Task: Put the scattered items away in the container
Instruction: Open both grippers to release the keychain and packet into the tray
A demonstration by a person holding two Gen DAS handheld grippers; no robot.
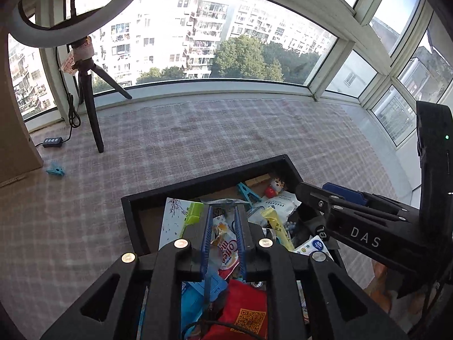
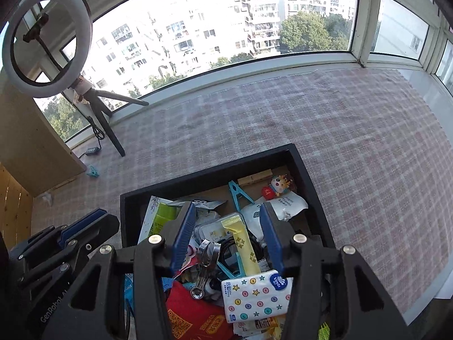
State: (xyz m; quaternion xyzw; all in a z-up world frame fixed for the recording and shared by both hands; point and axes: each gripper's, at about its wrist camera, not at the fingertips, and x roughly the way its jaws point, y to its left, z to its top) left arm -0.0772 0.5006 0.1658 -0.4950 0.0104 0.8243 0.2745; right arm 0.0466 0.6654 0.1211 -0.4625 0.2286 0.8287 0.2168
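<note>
Both open, empty grippers, left gripper and right gripper, hover over the full container.

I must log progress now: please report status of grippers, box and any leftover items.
Left hand-held gripper and right hand-held gripper open, empty, over black box. Box full of items. One blue clip outside on checked cloth, near tripod. Nothing blocking.

Strong daylight floods through the window, blowing out the apartment blocks to near white (detail there is washed away), while the checked cloth looks hazy and fisheye curvature bends the dark frame edges.
</note>
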